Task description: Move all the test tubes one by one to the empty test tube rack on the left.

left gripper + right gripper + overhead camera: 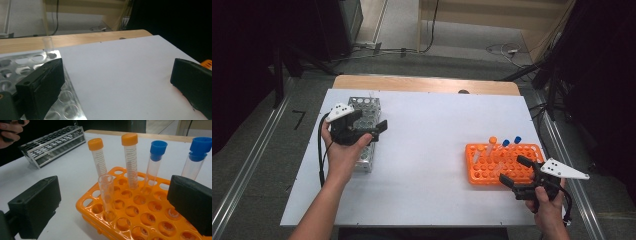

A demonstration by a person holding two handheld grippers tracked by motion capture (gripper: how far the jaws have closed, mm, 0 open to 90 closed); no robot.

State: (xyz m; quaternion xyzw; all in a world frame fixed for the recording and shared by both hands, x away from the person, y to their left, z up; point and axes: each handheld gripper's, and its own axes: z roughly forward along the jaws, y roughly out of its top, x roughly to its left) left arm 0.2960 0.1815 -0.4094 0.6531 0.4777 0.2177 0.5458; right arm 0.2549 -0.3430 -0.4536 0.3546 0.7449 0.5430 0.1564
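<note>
A perforated metal rack (364, 150) stands at the table's left, with one clear uncapped tube (48, 44) upright in a far hole. My left gripper (371, 123) hovers over that rack, jaws open and nothing between them (117, 82). At the right sits an orange rack (482, 172) holding two orange-capped tubes (97, 157), two blue-capped tubes (156, 160) and a clear uncapped tube (107, 195). My right gripper (515, 171) is at the orange rack's near right corner, open. In the right gripper view the clear tube stands between the wide jaws (113, 195), untouched by either pad.
The white table top (432, 140) stretches between the two racks. A wooden strip (427, 84) runs along its far edge. Cables lie on the floor beyond, and metal rails flank the table on both sides.
</note>
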